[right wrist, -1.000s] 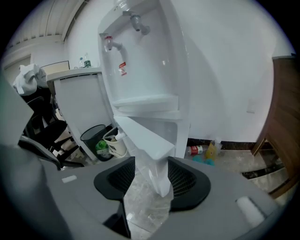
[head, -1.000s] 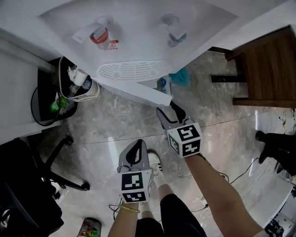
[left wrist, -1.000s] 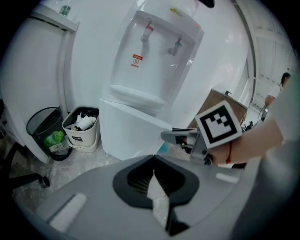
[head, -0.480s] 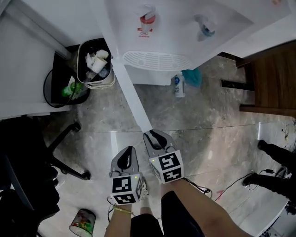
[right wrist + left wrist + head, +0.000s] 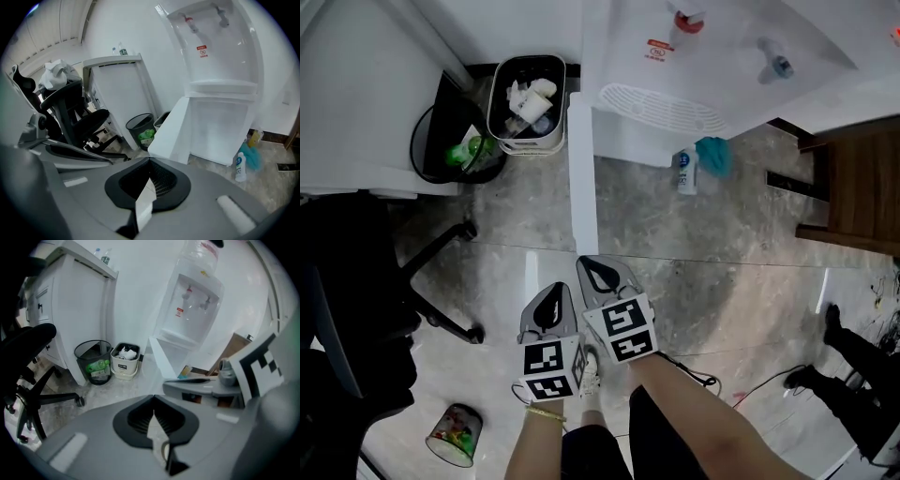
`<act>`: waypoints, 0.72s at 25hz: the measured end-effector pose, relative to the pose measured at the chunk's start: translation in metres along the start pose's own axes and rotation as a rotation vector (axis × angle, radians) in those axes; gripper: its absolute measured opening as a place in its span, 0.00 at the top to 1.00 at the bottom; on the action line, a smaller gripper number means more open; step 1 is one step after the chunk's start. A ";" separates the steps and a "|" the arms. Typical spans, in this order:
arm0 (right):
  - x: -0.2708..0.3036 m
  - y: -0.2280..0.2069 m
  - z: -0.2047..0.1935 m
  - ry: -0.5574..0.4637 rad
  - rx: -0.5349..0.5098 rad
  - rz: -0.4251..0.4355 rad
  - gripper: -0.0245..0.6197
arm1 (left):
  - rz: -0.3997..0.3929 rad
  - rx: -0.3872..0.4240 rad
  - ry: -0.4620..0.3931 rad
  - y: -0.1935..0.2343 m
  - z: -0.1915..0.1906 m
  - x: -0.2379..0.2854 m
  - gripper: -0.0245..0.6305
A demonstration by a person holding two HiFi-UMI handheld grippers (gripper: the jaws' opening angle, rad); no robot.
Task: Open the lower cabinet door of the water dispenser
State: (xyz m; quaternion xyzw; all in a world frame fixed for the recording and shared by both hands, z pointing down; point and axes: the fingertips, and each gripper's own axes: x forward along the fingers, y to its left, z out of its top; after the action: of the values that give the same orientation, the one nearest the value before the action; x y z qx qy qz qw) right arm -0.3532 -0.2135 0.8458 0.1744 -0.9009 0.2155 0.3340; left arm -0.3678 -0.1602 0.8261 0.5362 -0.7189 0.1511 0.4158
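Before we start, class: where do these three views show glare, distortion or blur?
Head view: sharp, with white glare streaks on the glossy floor. Left gripper view: fisheye bowing, black corners, the water dispenser leaning. Right gripper view: same bowing, the open cabinet door crisp, dark rim.

— What's the ground like here?
— A glossy grey marbled floor (image 5: 722,253), with pale seams.
— And along the wall?
— The water dispenser (image 5: 628,131) stands on it. To its left is a white bin (image 5: 525,108) of crumpled paper, with a black mesh basket (image 5: 455,141) just beside it.
— On the dispenser's other side?
— A white bottle (image 5: 684,171), upright, with a teal cloth (image 5: 713,155) just beside it. Further right there's a wooden cabinet (image 5: 862,197).
— Nearer?
— A black chair's wheeled base (image 5: 445,322), and a small clear tub (image 5: 453,436) of colourful scraps.
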 end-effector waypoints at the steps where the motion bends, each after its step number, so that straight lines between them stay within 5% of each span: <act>1: 0.000 0.001 0.001 0.000 -0.005 0.003 0.96 | 0.001 -0.001 -0.003 0.001 0.001 -0.001 0.95; 18: -0.125 0.001 -0.021 0.011 0.103 -0.050 0.96 | -0.059 0.038 0.061 -0.052 -0.003 -0.062 0.95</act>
State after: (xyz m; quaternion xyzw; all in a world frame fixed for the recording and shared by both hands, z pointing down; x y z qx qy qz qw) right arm -0.2530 -0.1810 0.7748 0.2126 -0.8822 0.2541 0.3346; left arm -0.3148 -0.1383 0.7692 0.5603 -0.6865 0.1686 0.4317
